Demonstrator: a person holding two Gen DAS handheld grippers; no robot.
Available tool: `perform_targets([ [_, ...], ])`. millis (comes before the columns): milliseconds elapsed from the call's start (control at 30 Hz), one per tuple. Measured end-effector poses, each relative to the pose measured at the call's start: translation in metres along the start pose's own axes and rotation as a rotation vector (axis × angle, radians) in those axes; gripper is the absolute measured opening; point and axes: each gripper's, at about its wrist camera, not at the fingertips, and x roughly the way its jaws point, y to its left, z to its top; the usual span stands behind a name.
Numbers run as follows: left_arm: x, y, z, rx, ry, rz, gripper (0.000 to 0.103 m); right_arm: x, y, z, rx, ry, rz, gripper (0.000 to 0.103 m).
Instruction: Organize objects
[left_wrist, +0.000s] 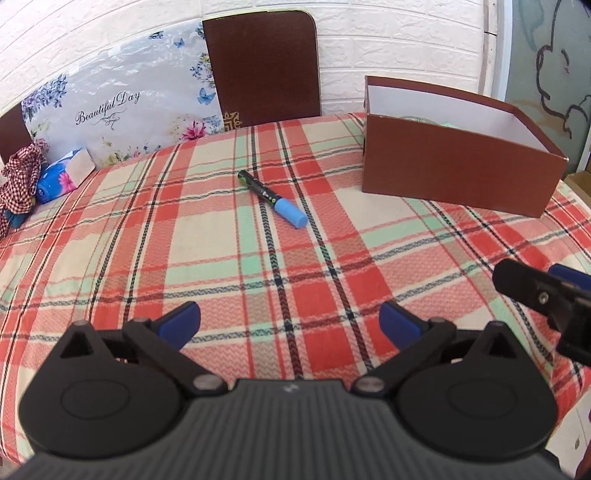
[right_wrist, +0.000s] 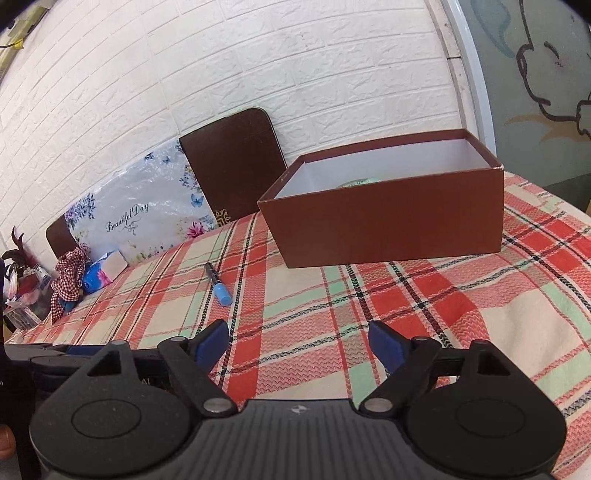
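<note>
A black marker with a light blue cap (left_wrist: 272, 199) lies alone on the plaid cloth, cap toward me; it also shows in the right wrist view (right_wrist: 218, 284). An open brown box with a white inside (left_wrist: 458, 168) stands at the back right, and a pale green thing peeks over its rim (right_wrist: 360, 182). My left gripper (left_wrist: 290, 319) stands open over the cloth, well short of the marker, nothing between its blue pads. My right gripper (right_wrist: 297, 341) is open and empty, in front of the box (right_wrist: 388, 229). Part of the right gripper shows at the left view's right edge (left_wrist: 539, 291).
The table is covered with a red, green and cream plaid cloth (left_wrist: 184, 258). Along the back wall lean a brown board (left_wrist: 264, 70) and a floral "Beautiful Day" panel (left_wrist: 122, 107). A tissue pack (left_wrist: 64, 177) and checkered fabric (left_wrist: 20, 181) sit at the back left.
</note>
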Motion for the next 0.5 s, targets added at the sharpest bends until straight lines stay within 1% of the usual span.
perform_targets([
  [233,-0.006,-0.008,0.001,-0.005,-0.022,0.003,0.103,-0.014,0.007,0.001,-0.033,-0.075,-0.014,0.088],
  [500,-0.015,-0.010,0.001,-0.025,-0.068,-0.010,0.103,-0.014,0.007,0.001,-0.030,-0.085,-0.018,0.090],
])
